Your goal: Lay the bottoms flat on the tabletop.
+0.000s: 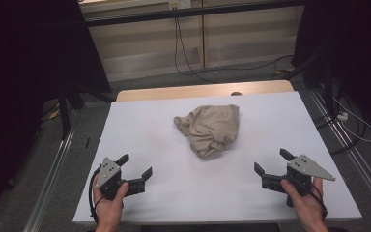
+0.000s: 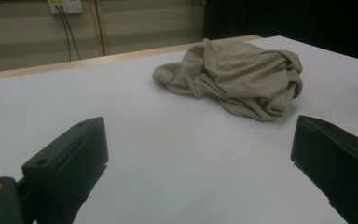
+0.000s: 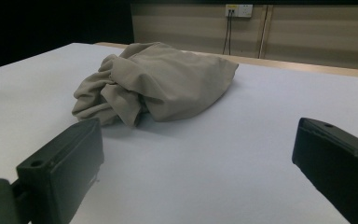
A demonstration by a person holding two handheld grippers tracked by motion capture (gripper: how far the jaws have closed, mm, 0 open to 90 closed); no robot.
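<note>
You find no text, label, brand, number or sign that can be read here. The beige cloth (image 1: 209,128) near the middle of the white table (image 1: 140,125) carries no print or tag that you can make out. The grey plates on the left gripper (image 1: 137,166) and the right gripper (image 1: 271,163), near the table's front corners, bear holes but no markings. The black jaws in both gripper views are bare of lettering. The wall socket (image 3: 238,10) beyond the table's far edge is too small and too bright for any writing on it to be read.
</note>
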